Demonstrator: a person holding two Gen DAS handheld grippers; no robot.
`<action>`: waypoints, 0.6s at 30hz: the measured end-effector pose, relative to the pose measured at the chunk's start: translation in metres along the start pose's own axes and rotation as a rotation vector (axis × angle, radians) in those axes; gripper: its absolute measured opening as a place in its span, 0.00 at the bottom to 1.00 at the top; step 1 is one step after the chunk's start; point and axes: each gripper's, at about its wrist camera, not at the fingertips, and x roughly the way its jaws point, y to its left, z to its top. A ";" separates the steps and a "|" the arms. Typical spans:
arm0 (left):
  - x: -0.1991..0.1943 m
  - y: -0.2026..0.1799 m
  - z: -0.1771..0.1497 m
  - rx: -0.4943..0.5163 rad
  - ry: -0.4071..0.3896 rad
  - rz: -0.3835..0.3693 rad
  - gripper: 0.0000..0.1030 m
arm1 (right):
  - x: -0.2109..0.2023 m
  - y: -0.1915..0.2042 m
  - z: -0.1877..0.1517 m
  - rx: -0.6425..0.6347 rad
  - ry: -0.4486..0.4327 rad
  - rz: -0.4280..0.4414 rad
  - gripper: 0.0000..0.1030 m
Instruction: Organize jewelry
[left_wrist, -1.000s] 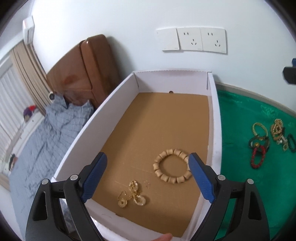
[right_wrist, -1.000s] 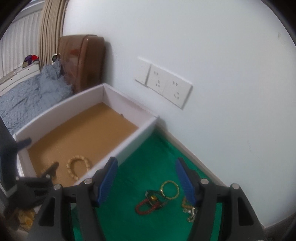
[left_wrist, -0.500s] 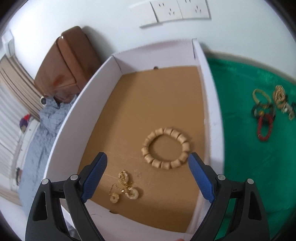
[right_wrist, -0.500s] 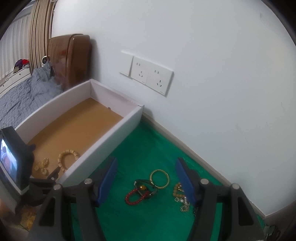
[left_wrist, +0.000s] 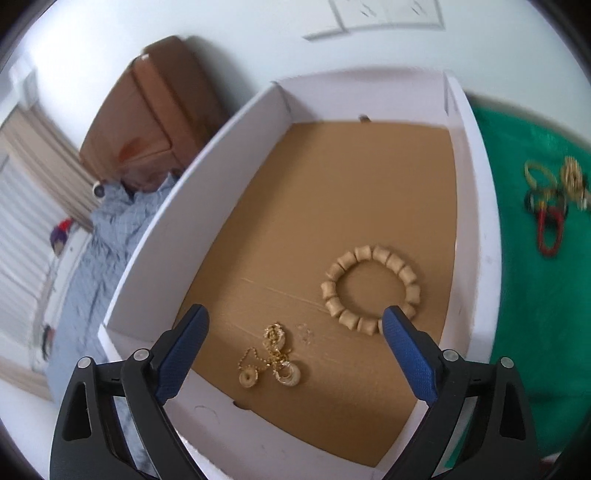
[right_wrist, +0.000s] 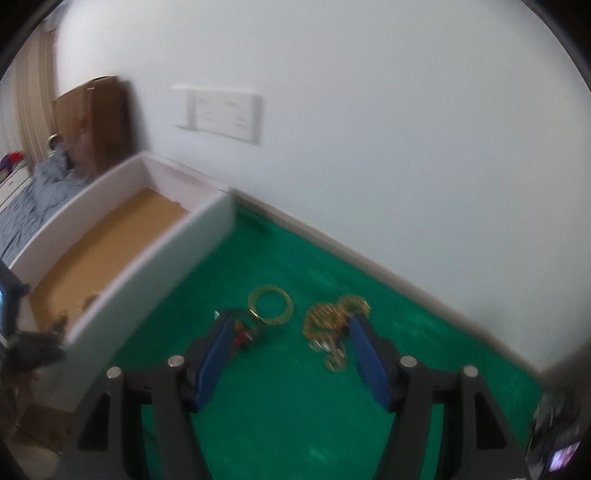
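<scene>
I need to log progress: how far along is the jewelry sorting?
Done: a beaded bracelet and a gold chain necklace lie in the white box.
In hand: nothing; the left gripper and right gripper are both open.
Left: a gold bangle, gold chain pile and red bracelet on the green cloth.

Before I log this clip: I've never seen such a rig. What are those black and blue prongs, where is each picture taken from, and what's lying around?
No robot here: a person holds one two-finger tool in each hand, with a camera looking along its fingers. The left gripper hangs open over a white box holding a wooden bead bracelet and a gold chain. The right gripper is open above a green cloth, near a gold bangle, a gold cluster and a partly hidden red piece. Neither holds anything.
</scene>
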 end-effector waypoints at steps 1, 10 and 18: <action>-0.008 0.005 0.003 -0.039 -0.020 -0.006 0.93 | 0.002 -0.011 -0.007 0.037 0.017 0.004 0.64; -0.087 -0.008 0.044 -0.102 -0.216 -0.145 0.97 | 0.015 -0.063 -0.062 0.204 0.080 -0.012 0.70; -0.101 -0.095 0.049 0.074 -0.148 -0.454 0.97 | 0.026 -0.077 -0.092 0.232 0.125 -0.011 0.70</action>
